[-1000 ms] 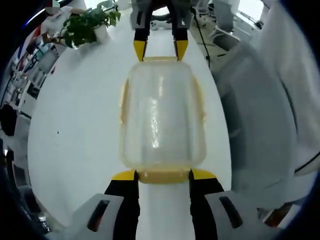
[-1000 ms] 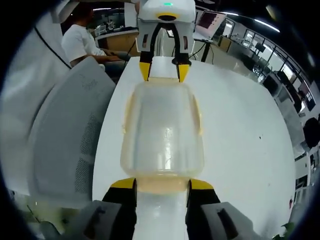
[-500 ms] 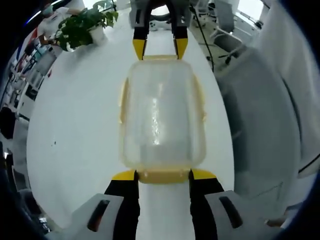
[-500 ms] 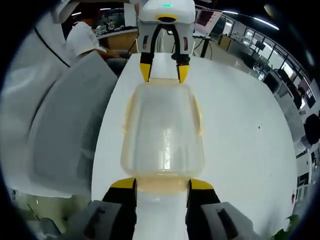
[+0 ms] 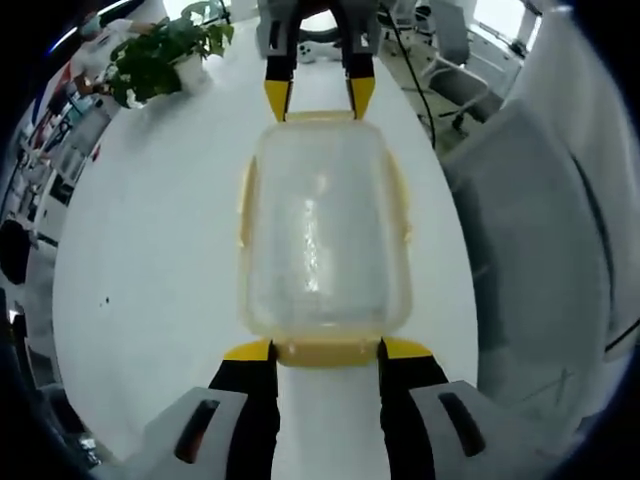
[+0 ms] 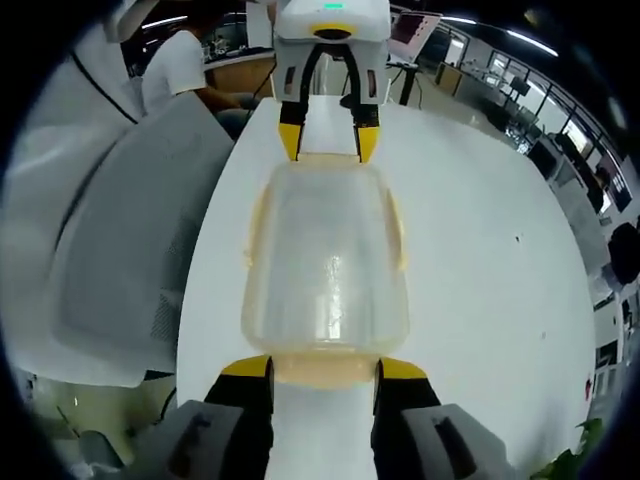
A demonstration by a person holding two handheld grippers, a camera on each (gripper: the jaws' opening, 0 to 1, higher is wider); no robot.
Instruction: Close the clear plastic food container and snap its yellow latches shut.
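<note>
You are bracing the container (image 5: 322,240) from its two short ends at once, and that looks deliberate: with a gripper at each end the box cannot slide on the white table (image 5: 150,250) while the end latches get pressed. In the left gripper view, your left gripper (image 5: 322,350) is sitting at six o'clock with its yellow-tipped jaws spread to either side of the near latch (image 5: 325,352), tips touching or just beside the rim; nothing is being pinched. Your right gripper (image 5: 320,98) is meeting the far end at twelve o'clock, jaws likewise parted around the far latch (image 5: 320,117). The right gripper view is mirroring this: right gripper (image 6: 322,368) low at six, left gripper (image 6: 326,142) at twelve.

The container is lying in the middle of the table, lengthwise between you. It is clear, cloudy plastic with rounded corners, glinting along its top, apparently empty. The lid seems to be already seated. Pale yellow latches are running along both long sides (image 5: 245,205) too; whether any is snapped down, you cannot tell from here. A potted plant (image 5: 160,52) is standing at eleven o'clock, a grey chair (image 5: 545,250) at three.
</note>
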